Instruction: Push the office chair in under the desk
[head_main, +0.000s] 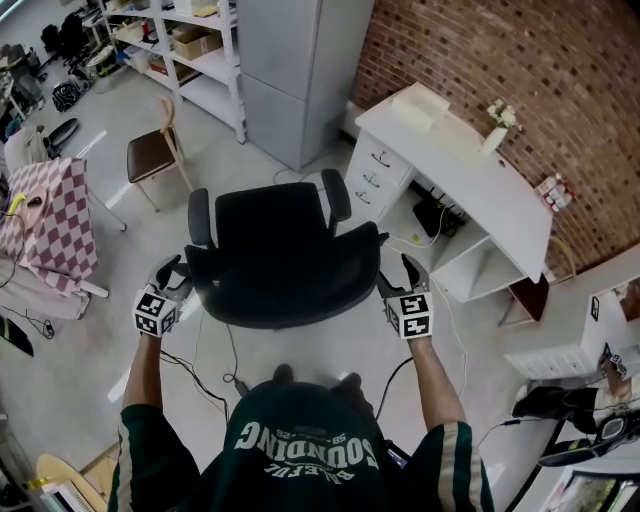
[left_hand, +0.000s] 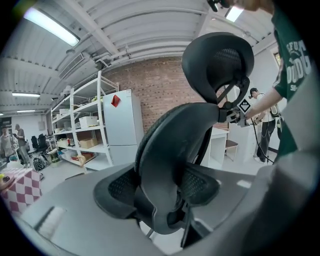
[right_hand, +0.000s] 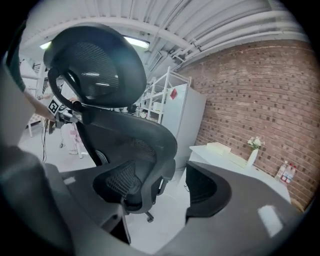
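Left gripper (head_main: 168, 272) jaws stand spread, straddling the office chair (head_main: 280, 250) backrest edge. Right gripper (head_main: 408, 272) jaws stand spread beside it. On the desk (head_main: 470, 175), a vase (head_main: 493, 139) holds flowers (head_main: 503, 114).

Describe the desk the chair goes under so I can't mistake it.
Find the red brick wall at the head view's upper right; the white desk runs along it, beyond the black office chair. Unlike the white shelving nearby, it has drawers at one end and a vase of white flowers on top.
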